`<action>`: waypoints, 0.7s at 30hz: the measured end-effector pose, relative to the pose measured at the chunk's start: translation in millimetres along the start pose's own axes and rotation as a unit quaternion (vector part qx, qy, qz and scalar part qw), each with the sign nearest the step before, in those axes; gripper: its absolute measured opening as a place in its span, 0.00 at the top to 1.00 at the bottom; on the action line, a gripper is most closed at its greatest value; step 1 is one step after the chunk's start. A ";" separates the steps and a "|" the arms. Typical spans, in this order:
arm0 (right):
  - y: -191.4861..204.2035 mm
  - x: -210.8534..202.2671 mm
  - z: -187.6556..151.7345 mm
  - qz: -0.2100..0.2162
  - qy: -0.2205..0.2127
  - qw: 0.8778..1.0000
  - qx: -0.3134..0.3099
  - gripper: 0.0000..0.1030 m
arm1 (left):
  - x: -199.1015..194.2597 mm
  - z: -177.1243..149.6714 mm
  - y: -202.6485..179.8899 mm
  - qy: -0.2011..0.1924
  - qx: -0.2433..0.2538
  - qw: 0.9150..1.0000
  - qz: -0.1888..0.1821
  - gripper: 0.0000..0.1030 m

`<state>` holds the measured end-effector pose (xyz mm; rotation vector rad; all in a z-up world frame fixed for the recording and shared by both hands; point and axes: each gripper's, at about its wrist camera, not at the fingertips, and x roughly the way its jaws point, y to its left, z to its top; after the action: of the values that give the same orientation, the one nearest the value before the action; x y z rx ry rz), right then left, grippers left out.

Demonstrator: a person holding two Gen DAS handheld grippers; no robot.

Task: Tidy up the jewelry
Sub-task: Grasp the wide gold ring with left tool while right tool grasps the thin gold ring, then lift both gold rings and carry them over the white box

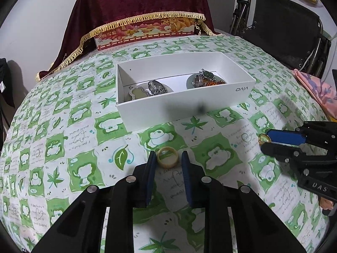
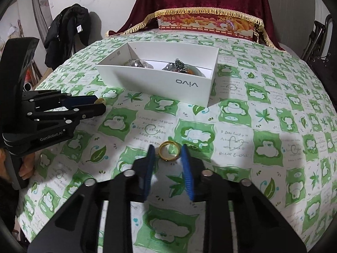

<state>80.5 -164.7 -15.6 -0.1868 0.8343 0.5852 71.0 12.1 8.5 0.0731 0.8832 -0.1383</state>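
My left tool [image 1: 167, 158] grips the cream ring [image 1: 167, 157]; my right tool [image 2: 167, 152] grips the gold ring [image 2: 169, 152]. Only the left view shows the pendant [image 1: 137, 93] in the white box [image 1: 210, 97].

Right gripper [image 2: 167, 155] is closed on a gold ring [image 2: 169, 151], blue pads touching it on both sides, the ring resting on the green-and-white tablecloth [image 2: 263, 143]. Left gripper [image 2: 100, 103], at frame left, pinches a pale yellow ring [image 2: 100, 101]. White box [image 2: 160, 82] beyond holds assorted jewelry [image 2: 179, 65].
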 end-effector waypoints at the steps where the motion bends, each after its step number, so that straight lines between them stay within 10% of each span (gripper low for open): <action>1: 0.1 0.0 -0.2 0.002 0.000 1.000 0.000 0.80 | -0.1 -0.1 -0.7 0.000 0.001 1.000 0.001 0.76; 21: 5.8 -7.2 -3.0 0.012 -0.015 1.000 -0.011 0.81 | -18.3 -4.4 -0.4 -0.031 -0.013 0.999 -0.008 0.79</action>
<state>71.5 -164.0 -11.8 -0.1877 0.8020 0.6193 56.2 13.9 19.9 0.0365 0.8228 -0.1432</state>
